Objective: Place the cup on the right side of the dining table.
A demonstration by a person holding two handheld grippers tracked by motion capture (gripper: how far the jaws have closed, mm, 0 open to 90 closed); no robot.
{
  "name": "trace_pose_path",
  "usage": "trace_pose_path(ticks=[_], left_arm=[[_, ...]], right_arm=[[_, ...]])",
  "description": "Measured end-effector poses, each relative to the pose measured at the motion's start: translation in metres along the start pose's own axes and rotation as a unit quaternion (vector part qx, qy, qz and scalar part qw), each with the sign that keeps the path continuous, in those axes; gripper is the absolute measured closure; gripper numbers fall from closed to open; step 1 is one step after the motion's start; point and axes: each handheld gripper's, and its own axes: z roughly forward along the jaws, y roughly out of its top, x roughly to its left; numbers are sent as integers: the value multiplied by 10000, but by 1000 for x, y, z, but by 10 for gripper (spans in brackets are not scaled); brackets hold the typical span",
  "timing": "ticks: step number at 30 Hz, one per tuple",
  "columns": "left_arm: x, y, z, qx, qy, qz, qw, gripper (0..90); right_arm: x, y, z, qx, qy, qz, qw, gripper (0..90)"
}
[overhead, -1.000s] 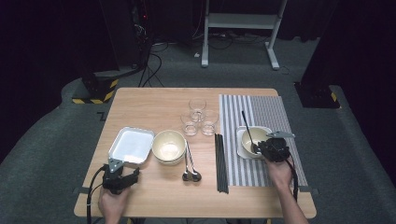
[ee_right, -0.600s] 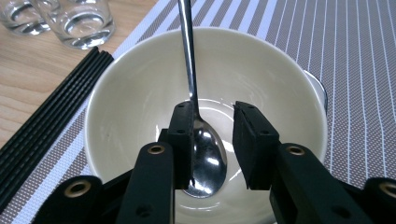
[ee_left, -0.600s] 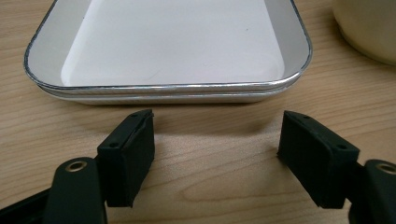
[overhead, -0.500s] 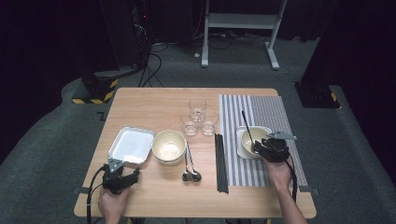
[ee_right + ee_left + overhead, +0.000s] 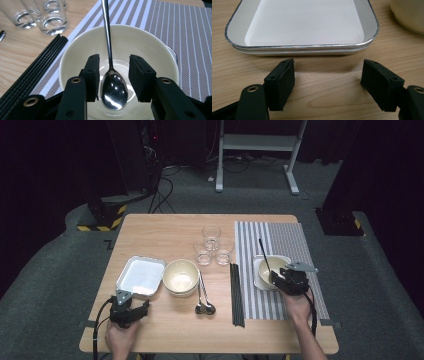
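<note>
A cream bowl [image 5: 264, 271] [image 5: 150, 47] sits on the striped placemat [image 5: 287, 240] [image 5: 185, 25], over a pale squarish dish. In it lies a metal spoon [image 5: 263, 253] [image 5: 108, 37], its handle leaning out over the far rim. My right gripper [image 5: 276, 279] [image 5: 113, 63] is low over the bowl's near side and open, one jaw on each side of the spoon's neck with gaps showing. My left gripper [image 5: 133, 307] [image 5: 328, 75] rests open near the front left table edge, just short of the white tray [image 5: 125, 276] [image 5: 299, 47].
A second cream bowl [image 5: 181, 276] [image 5: 409, 17] stands right of the tray. Two spoons [image 5: 202, 295] lie beside it. Black chopsticks [image 5: 236, 295] [image 5: 37, 67] run along the placemat's left edge. Three glasses [image 5: 212, 245] [image 5: 50, 20] cluster behind.
My right gripper has edged slightly towards the bowl, and its grey plate now shows. The left gripper and everything on the table have stayed put.
</note>
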Motion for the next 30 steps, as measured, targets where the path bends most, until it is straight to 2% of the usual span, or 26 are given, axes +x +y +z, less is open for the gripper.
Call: trace_pose_path(ticks=[6, 9, 15, 30], left_arm=[[0, 0, 0, 0, -2, -3, 10000, 271], [0, 0, 0, 3, -6, -1, 10000, 272], [0, 0, 0, -4, -19, -16, 10000, 272], [0, 0, 0, -4, -7, -19, 10000, 275]], right_arm=[[5, 0, -2, -77, 62, -10, 10000, 607], [8, -2, -2, -22, 133, 50, 9999, 593], [15, -4, -5, -95, 166, -41, 9998, 590], [27, -2, -12, -179, 415, -206, 9988, 589]])
